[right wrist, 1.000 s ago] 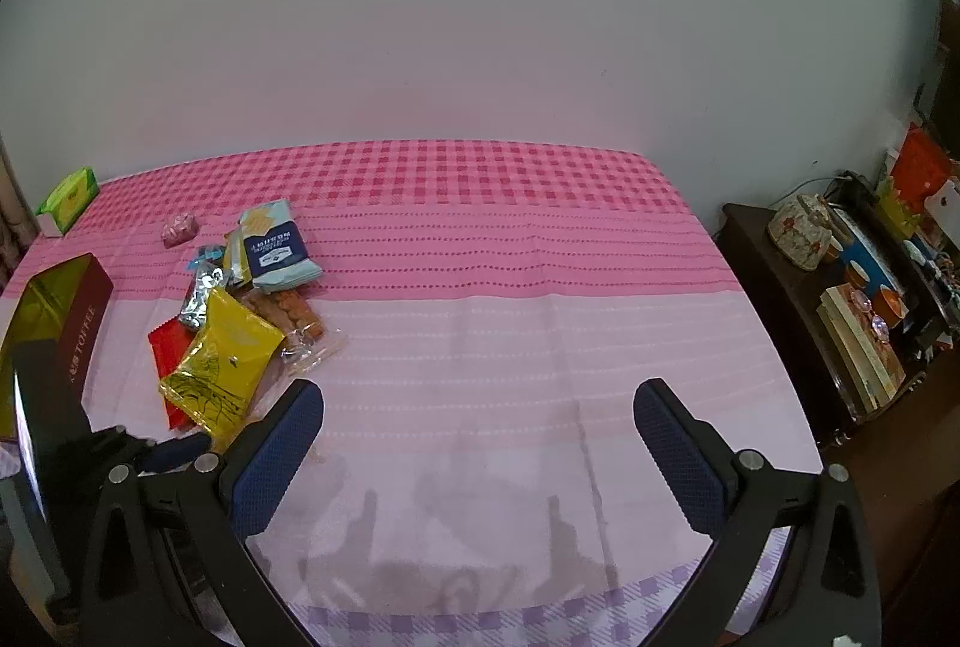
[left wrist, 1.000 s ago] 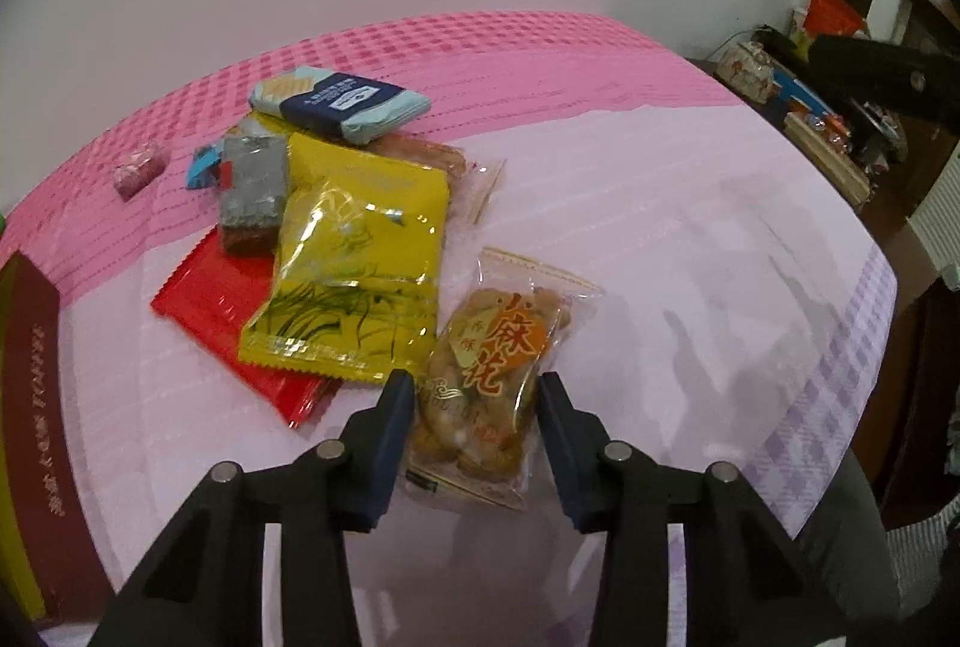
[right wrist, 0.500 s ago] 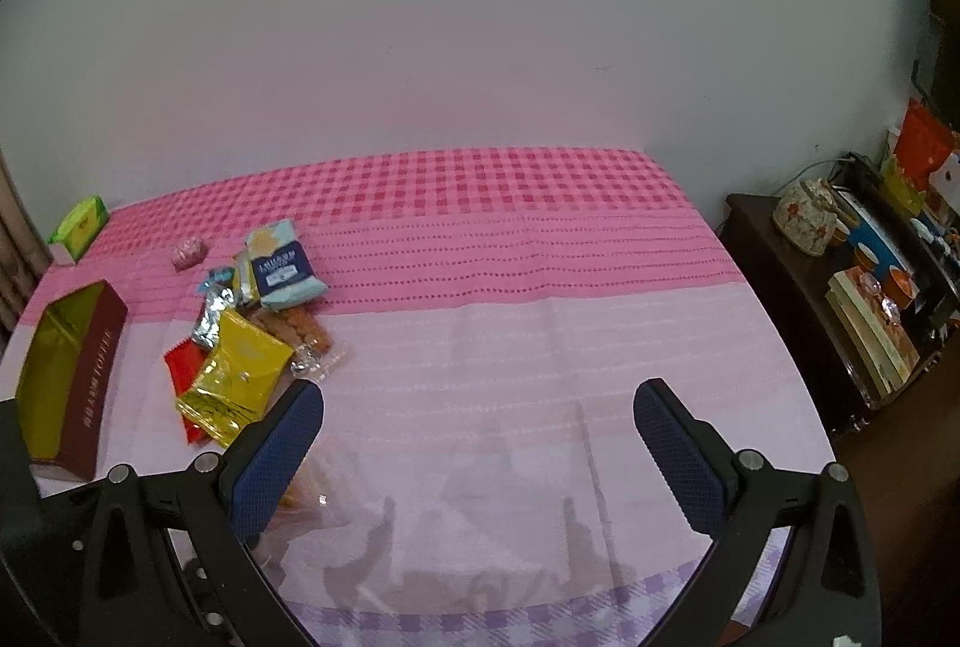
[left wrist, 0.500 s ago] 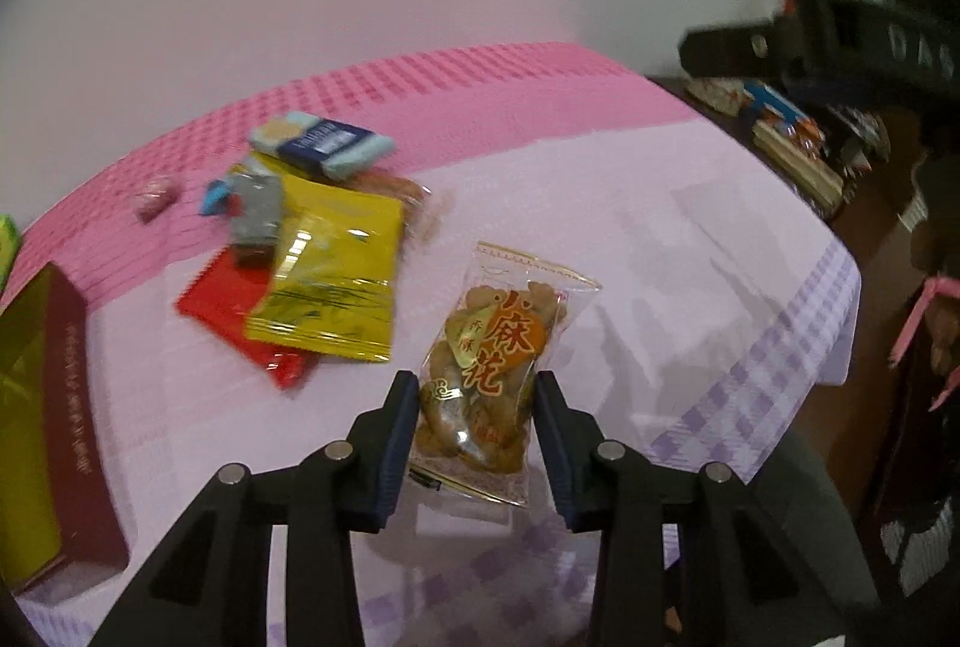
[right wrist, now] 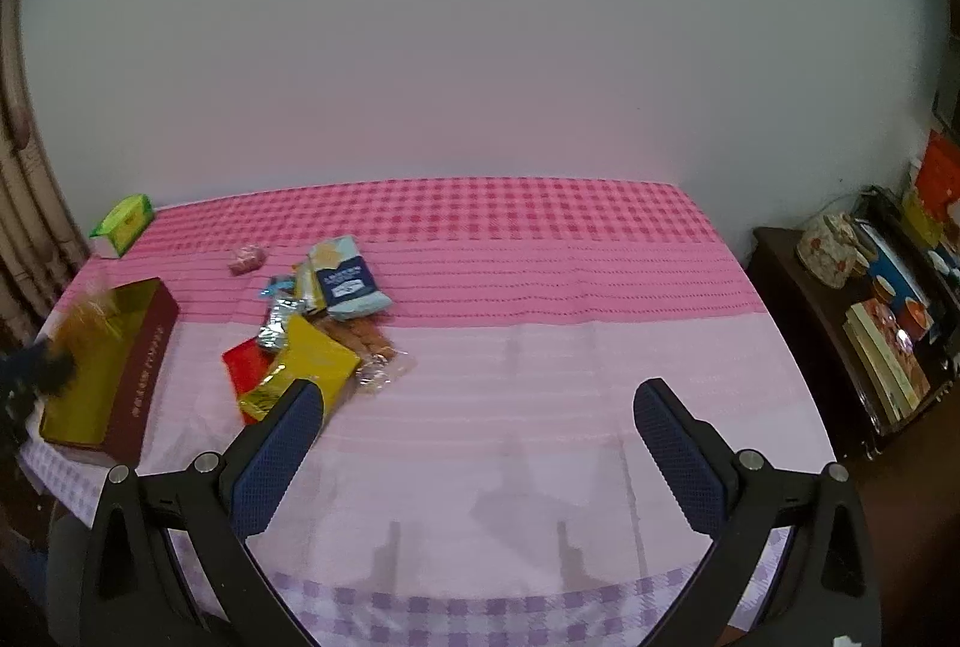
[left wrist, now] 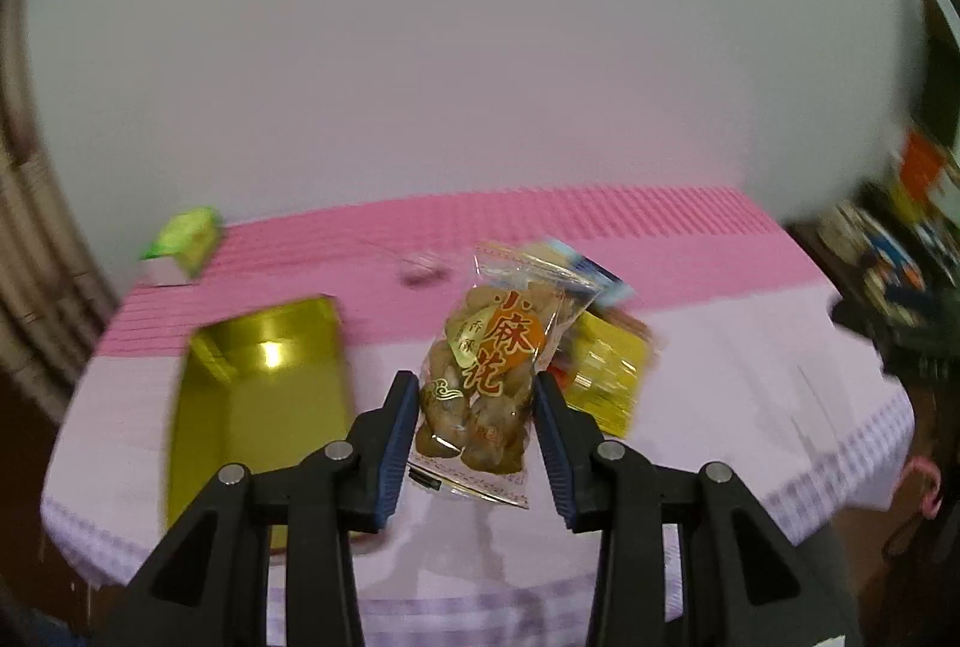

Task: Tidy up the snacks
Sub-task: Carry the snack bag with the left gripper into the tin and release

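My left gripper [left wrist: 475, 390] is shut on a clear bag of brown twisted snacks with an orange label [left wrist: 486, 371], held in the air above the table. To its left lies an open box with a gold inside [left wrist: 258, 395]. From the right wrist view the box [right wrist: 108, 377] shows dark red walls, and the left gripper is a dark blur [right wrist: 30, 377] over its near end. My right gripper [right wrist: 478, 401] hangs open and empty above the near part of the table. The snack pile sits left of it: a yellow packet [right wrist: 312, 371], a red packet [right wrist: 246, 365], a blue packet [right wrist: 348, 281].
A pink candy [right wrist: 246, 258] and a small green box [right wrist: 123, 221] lie at the table's far left. The table wears a pink checked cloth [right wrist: 540, 347]. A dark side cabinet [right wrist: 870, 323] crowded with items stands to the right. A white wall backs the table.
The left gripper closed on the snack bag, lifted it off the table and swung left, towards the gold box. The right gripper rose slightly and stayed open.
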`<state>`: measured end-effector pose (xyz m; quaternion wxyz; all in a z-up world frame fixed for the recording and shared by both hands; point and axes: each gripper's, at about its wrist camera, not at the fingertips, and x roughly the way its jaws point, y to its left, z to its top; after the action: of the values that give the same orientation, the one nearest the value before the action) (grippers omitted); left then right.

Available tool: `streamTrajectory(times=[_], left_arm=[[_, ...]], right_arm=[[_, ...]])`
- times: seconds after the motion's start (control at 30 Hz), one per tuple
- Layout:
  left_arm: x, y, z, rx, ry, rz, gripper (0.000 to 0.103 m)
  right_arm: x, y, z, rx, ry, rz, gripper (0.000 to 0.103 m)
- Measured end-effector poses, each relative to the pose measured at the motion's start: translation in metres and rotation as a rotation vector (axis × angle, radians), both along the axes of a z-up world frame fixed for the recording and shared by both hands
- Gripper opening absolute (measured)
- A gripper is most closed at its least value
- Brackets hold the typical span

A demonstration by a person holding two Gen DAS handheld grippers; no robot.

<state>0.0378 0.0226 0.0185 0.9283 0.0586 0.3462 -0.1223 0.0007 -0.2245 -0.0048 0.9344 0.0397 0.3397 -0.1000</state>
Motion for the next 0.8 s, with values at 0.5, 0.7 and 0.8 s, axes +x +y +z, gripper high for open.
streamTrajectory(times=[0.5, 0.7, 0.8], left_arm=[[0.0, 0.111, 0.012, -0.048, -0.027, 0.268, 0.039], [0.015, 0.133, -0.013, -0.055, 0.017, 0.331, 0.039], [0.028, 0.144, -0.028, -0.05, 0.045, 0.361, 0.039]], right_arm=[[-0.001, 0.009, 0.0, 0.015, -0.001, 0.035, 0.103], [0.004, 0.012, -0.009, 0.006, 0.019, 0.034, 0.103], [0.006, 0.014, -0.015, 0.003, 0.035, 0.042, 0.103]])
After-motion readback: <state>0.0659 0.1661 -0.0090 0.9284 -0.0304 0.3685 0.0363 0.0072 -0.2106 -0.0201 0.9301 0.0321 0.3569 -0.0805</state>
